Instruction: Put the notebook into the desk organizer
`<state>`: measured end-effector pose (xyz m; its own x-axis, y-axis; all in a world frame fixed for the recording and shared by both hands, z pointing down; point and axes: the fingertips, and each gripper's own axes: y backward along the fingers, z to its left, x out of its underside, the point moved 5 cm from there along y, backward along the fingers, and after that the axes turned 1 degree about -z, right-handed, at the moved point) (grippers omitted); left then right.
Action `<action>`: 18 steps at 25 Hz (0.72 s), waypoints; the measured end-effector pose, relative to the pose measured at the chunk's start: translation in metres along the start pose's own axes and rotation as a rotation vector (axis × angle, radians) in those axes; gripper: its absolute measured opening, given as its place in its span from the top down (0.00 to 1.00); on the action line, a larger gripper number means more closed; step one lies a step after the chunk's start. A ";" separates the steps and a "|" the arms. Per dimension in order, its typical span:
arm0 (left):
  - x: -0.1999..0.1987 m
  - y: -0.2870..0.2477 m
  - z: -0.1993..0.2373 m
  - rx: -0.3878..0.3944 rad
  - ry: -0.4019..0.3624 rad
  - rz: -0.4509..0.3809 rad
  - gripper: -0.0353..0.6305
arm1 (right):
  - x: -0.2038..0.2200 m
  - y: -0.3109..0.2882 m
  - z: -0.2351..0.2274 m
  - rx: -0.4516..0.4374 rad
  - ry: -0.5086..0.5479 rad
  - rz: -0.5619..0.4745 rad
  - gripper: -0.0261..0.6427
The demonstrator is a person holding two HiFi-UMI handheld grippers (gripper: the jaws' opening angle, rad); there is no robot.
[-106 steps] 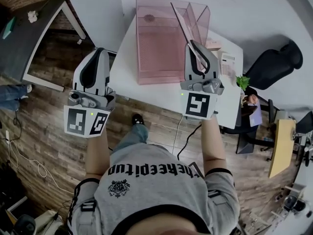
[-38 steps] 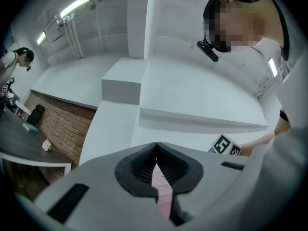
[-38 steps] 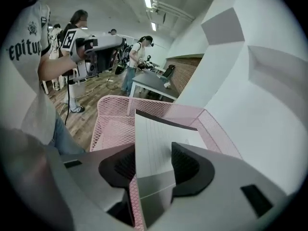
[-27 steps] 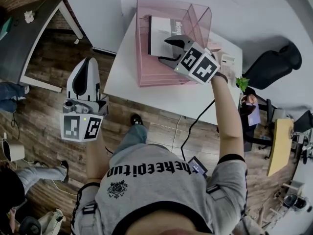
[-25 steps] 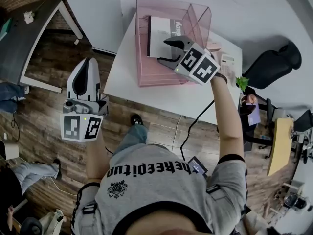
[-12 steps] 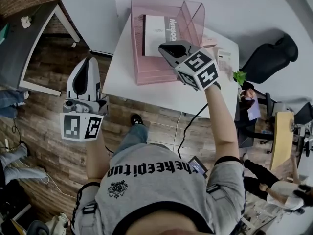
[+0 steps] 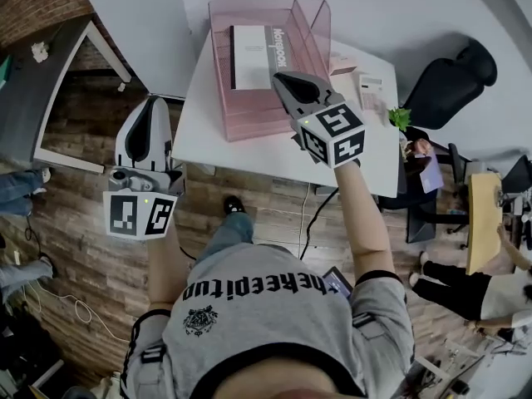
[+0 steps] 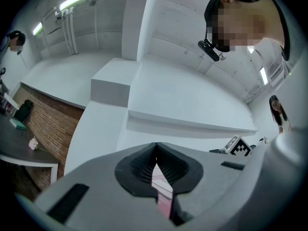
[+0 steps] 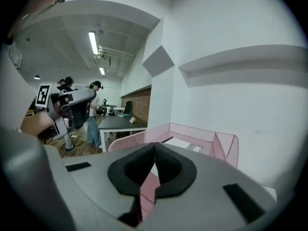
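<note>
The white notebook (image 7: 256,46) lies flat inside the pink mesh desk organizer (image 7: 241,110) at the back of the white table; it also shows in the right gripper view as the notebook (image 9: 186,144) in the organizer (image 9: 211,141). My right gripper (image 7: 283,79) hovers over the organizer's front right part, shut and empty, clear of the notebook. My left gripper (image 7: 153,100) hangs left of the table over the wooden floor, shut with nothing in it. Between its jaws a strip of the pink organizer (image 8: 164,198) shows.
The white table (image 7: 249,152) carries small papers and boxes (image 7: 366,86) at its right end. A potted plant (image 7: 399,119) and a black office chair (image 7: 455,77) stand to the right. A dark desk (image 7: 41,65) is at far left. People stand at the edges.
The right gripper let go of the notebook, drew back out of the organizer toward me and closed its jaws. The notebook stays lying in the organizer. The left gripper has hardly moved.
</note>
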<state>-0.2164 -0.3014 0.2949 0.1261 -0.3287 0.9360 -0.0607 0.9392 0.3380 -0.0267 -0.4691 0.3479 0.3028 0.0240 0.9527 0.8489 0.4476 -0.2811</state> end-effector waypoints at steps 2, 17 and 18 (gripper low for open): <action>-0.001 0.000 -0.005 0.014 0.002 -0.001 0.94 | 0.001 0.008 0.001 0.034 -0.016 -0.025 0.96; -0.015 0.005 -0.042 0.126 0.028 -0.018 0.94 | -0.005 0.084 0.025 0.260 -0.078 -0.183 0.96; -0.016 0.006 -0.044 0.132 0.030 -0.019 0.94 | -0.006 0.090 0.027 0.275 -0.077 -0.191 0.96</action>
<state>-0.1752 -0.2858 0.2777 0.1581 -0.3417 0.9264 -0.1880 0.9107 0.3679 0.0361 -0.4052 0.3204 0.1073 -0.0204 0.9940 0.7351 0.6748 -0.0655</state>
